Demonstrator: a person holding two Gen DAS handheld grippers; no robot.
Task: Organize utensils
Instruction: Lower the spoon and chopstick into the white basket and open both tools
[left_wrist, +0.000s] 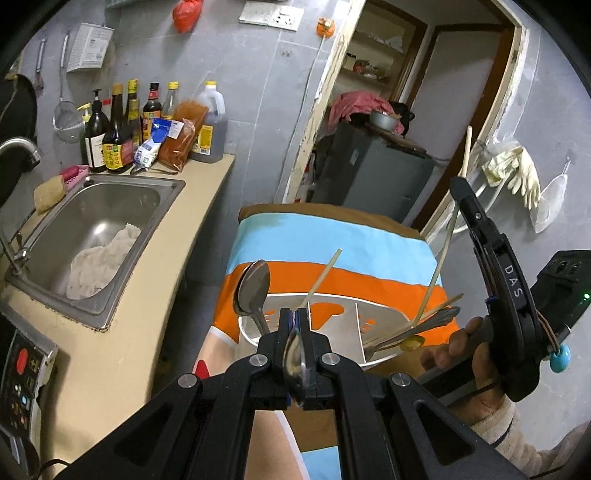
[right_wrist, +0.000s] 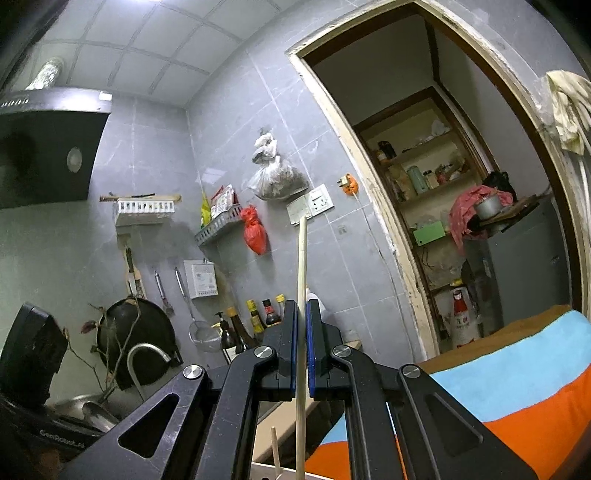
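My left gripper (left_wrist: 294, 317) is shut on a metal spoon (left_wrist: 294, 356), its bowl between the pads, above a round divided metal utensil holder (left_wrist: 364, 314) on a striped cloth. A second spoon (left_wrist: 253, 284) and a chopstick (left_wrist: 323, 275) lean in the holder's left part. Several utensils (left_wrist: 417, 325) lie in its right part. My right gripper (right_wrist: 302, 314) is shut on a long bamboo chopstick (right_wrist: 301, 258) held upright. The right gripper also shows at the right of the left wrist view (left_wrist: 487, 254), raised over the holder with the chopstick (left_wrist: 443, 254) hanging down.
A steel sink (left_wrist: 92, 229) with a cloth in it sits in the beige counter at left. Sauce bottles (left_wrist: 122, 129) stand behind it. The striped cloth (left_wrist: 332, 240) covers the surface under the holder. A doorway (right_wrist: 461, 221) opens beyond. A wok (right_wrist: 136, 332) leans by the tap.
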